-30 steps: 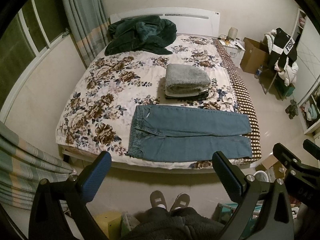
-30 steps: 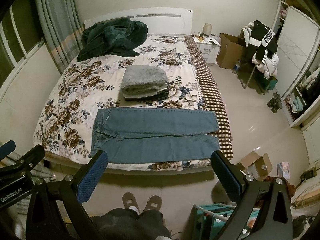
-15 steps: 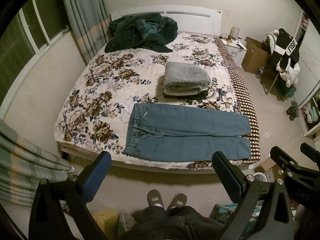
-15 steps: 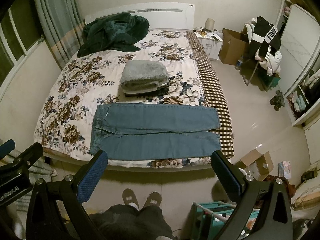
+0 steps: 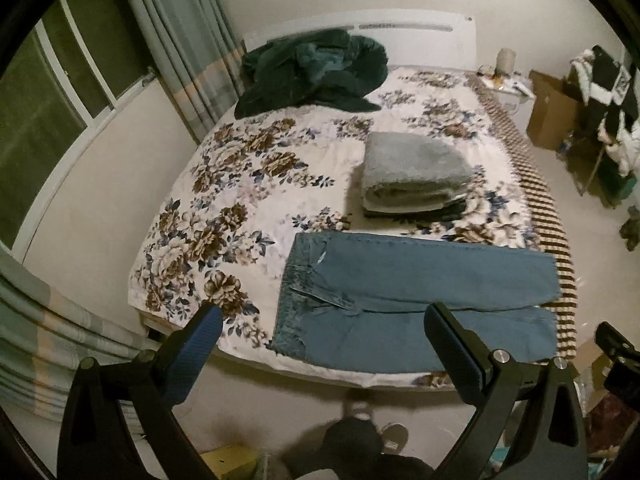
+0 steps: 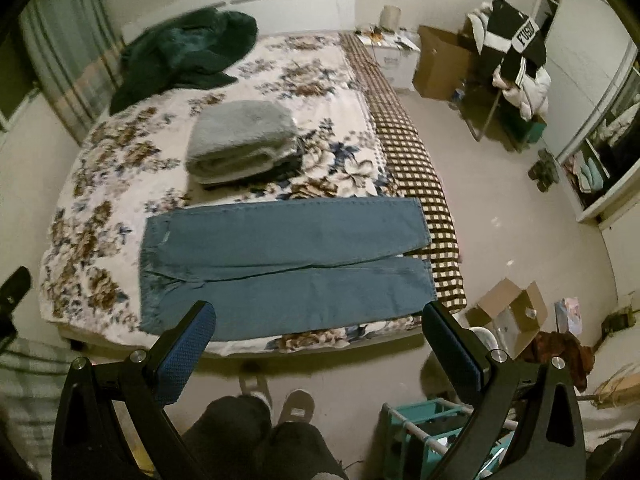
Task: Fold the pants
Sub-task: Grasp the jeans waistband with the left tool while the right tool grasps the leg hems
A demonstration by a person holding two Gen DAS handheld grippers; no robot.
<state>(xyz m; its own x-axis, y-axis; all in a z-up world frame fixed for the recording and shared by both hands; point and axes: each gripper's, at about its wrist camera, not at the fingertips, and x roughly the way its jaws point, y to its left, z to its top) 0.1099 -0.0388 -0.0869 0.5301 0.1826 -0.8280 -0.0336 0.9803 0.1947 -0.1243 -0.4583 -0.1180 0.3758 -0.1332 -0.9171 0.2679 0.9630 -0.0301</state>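
Observation:
Blue jeans (image 5: pixel 416 300) lie flat across the near edge of the bed, waistband to the left, both legs stretched to the right; they also show in the right wrist view (image 6: pixel 284 268). My left gripper (image 5: pixel 324 348) is open and empty, held in the air in front of the bed, its fingers framing the jeans. My right gripper (image 6: pixel 320 340) is open and empty too, level with the bed's front edge. Neither touches the jeans.
A floral bedspread (image 5: pixel 224 216) covers the bed. A folded grey stack (image 5: pixel 416 172) sits behind the jeans, a dark green blanket (image 5: pixel 316 72) at the headboard. Curtains (image 5: pixel 188 48) hang left. Cardboard boxes (image 6: pixel 508 316) and a teal rack (image 6: pixel 424 428) stand on the floor right.
Both grippers have moved forward towards the bed, so the jeans appear larger and nearer. The views have also tilted slightly. The jaws stay open.

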